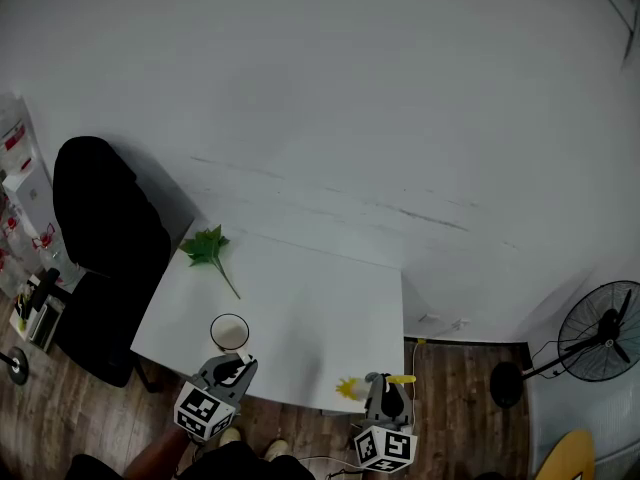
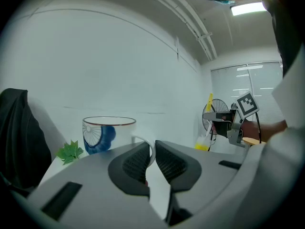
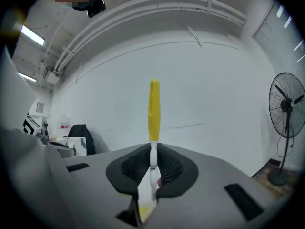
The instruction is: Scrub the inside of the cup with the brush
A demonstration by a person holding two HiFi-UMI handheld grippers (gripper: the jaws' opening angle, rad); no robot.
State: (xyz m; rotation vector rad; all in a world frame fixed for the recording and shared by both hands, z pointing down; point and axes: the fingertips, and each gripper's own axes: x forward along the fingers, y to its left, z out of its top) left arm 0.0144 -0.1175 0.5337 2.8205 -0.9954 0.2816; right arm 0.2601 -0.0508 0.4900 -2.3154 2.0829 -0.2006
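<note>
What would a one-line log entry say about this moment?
left claw: shut on cup handle | right claw: shut on brush | brush: outside cup | scrubbing: not started

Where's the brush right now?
Head view, lower right: the brush is clamped in the right tool at the table's near edge, well right of the cup, not in it.
</note>
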